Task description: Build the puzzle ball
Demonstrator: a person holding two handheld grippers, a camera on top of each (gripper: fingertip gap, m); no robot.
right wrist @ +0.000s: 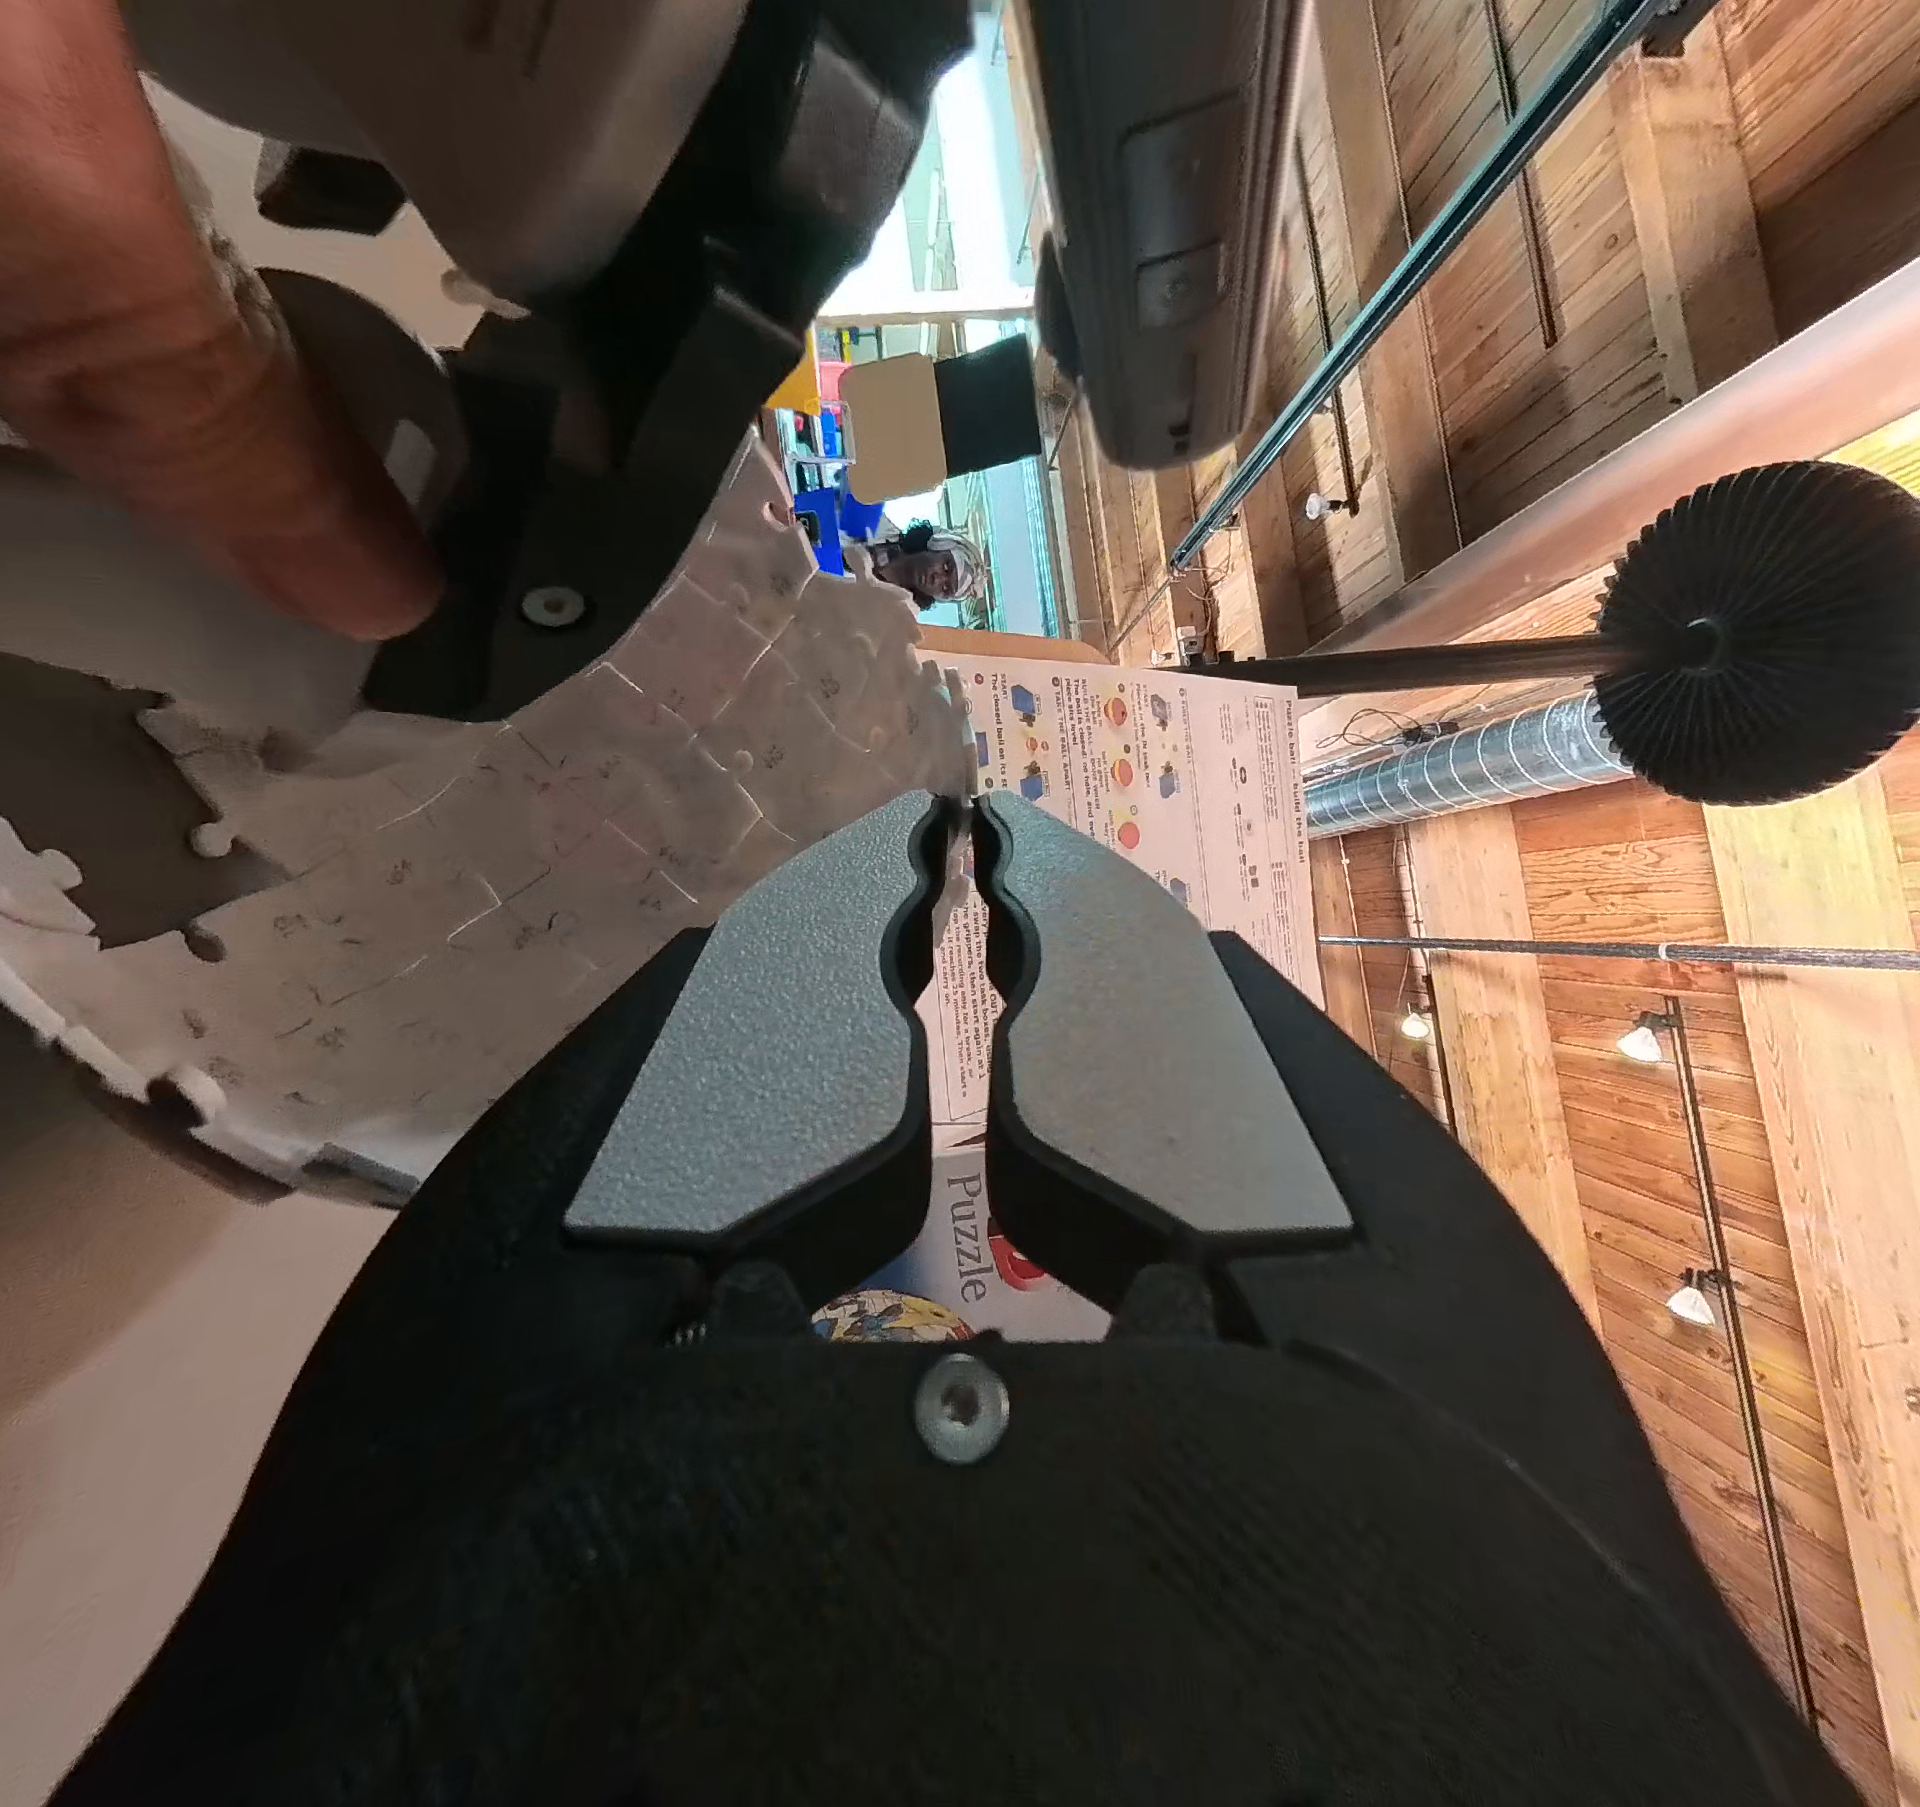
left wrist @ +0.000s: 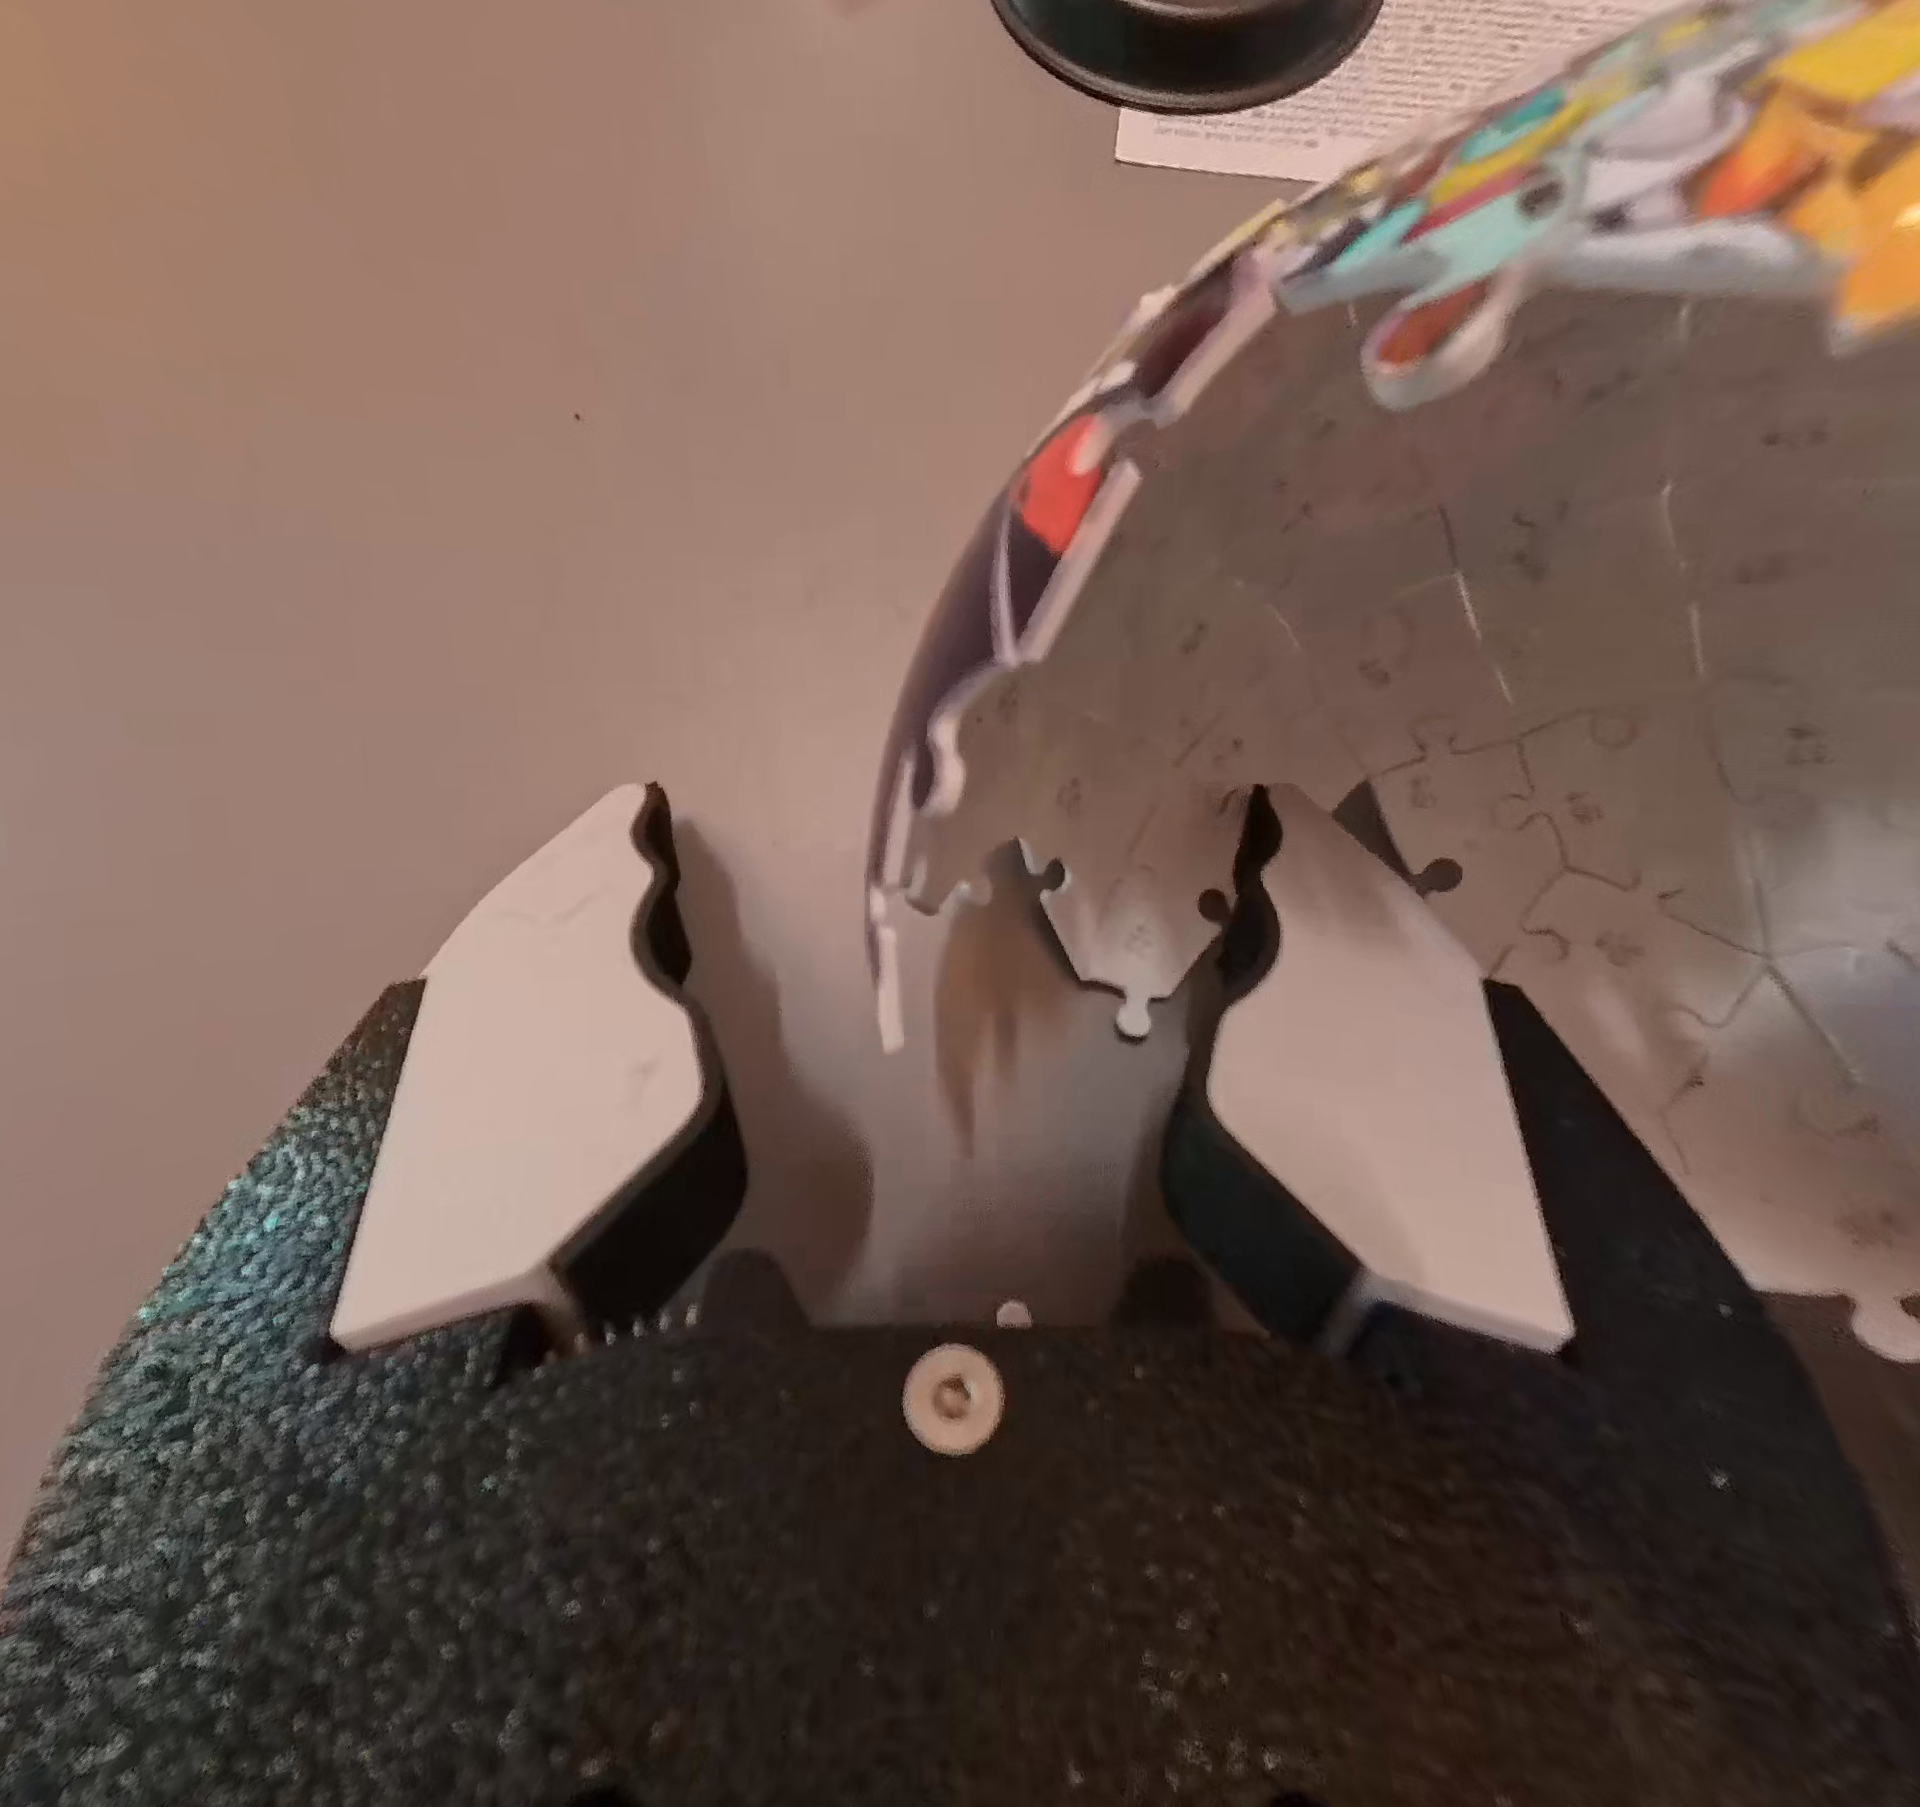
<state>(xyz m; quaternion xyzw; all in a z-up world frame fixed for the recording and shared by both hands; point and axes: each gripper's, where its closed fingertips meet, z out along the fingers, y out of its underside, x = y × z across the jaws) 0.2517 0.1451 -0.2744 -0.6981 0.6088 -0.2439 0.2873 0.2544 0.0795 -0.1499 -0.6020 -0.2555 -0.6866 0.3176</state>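
The half-built puzzle ball (left wrist: 1403, 614) hangs above the surface (left wrist: 416, 407), filling the left wrist view from 1 to 4 o'clock, grey inside showing. The left gripper (left wrist: 956, 812) has its jaws wide, the ragged rim between them. The right gripper (right wrist: 964, 817) has its jaws narrow, pinching the shell's edge at 12 o'clock. A one-sided pinch could flex the shell and pop joints apart.

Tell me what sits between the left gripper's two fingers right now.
The ragged lower edge of the half-built ball hangs in the open left gripper, close to its right finger; the left wrist view shows bare table beneath.
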